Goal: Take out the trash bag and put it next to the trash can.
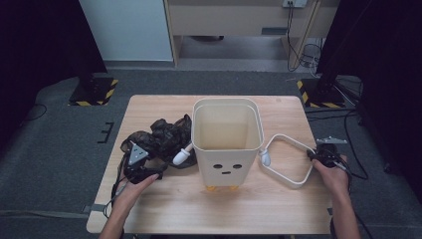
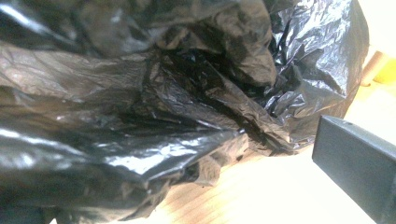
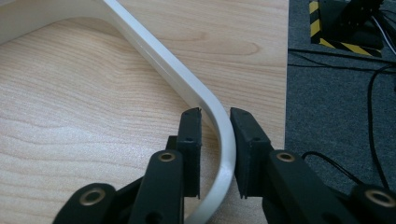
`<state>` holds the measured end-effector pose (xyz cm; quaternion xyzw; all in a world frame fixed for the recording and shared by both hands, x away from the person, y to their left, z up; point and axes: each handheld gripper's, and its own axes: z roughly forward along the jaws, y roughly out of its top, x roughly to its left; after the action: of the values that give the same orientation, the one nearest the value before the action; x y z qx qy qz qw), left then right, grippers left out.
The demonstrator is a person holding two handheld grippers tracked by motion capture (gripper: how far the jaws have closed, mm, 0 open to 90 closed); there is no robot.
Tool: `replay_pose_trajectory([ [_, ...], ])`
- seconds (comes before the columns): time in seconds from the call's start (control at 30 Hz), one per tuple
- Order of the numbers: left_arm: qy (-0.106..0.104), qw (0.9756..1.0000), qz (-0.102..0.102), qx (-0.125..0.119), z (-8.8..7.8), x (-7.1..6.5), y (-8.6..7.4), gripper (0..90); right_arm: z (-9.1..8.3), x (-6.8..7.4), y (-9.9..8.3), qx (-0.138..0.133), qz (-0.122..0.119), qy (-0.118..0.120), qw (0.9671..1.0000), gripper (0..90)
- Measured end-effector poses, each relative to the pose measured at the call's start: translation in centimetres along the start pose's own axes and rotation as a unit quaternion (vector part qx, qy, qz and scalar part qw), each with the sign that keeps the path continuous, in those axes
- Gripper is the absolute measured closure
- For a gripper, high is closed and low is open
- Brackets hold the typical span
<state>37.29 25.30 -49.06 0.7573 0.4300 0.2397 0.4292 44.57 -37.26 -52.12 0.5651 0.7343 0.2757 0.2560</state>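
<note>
On the left of the wooden table (image 1: 164,199), the left gripper (image 1: 141,167) sits against a crumpled black plastic bag (image 1: 161,138) that lies just left of the bin; in the left gripper view the bag (image 2: 154,102) crowds the lens and one black jaw shows at the lower right, so whether the jaws are clenched cannot be told. In the middle stands a cream bin (image 1: 227,142), upright, with a small face printed on its front. To its right a white loop-shaped frame (image 1: 288,159) lies flat on the table. The right gripper (image 3: 215,140) straddles the frame's curved corner (image 3: 223,135), one jaw on each side, with slim gaps at the pads, so not yet grasping.
</note>
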Motion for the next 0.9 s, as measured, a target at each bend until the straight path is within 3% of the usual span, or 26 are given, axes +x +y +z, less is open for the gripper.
replay_pose_trajectory([
  [0.4, 0.002, 1.0000, 0.002, -0.001, -0.2, 0.2, 0.1, 3.0, -0.4, 0.1, 0.1, 0.008, 0.004, 0.009, 0.9999, 79.4],
  [0.77, 0.004, 1.0000, 0.008, -0.002, -0.4, 0.3, 0.1, 3.1, -1.6, 0.7, 0.9, -0.005, -0.001, 0.018, 0.9998, 80.2],
  [0.9, 0.009, 0.9999, 0.006, 0.000, -0.4, 0.5, 0.0, 3.1, -2.1, 0.6, 0.9, -0.011, 0.010, 0.023, 0.9996, 80.3],
])
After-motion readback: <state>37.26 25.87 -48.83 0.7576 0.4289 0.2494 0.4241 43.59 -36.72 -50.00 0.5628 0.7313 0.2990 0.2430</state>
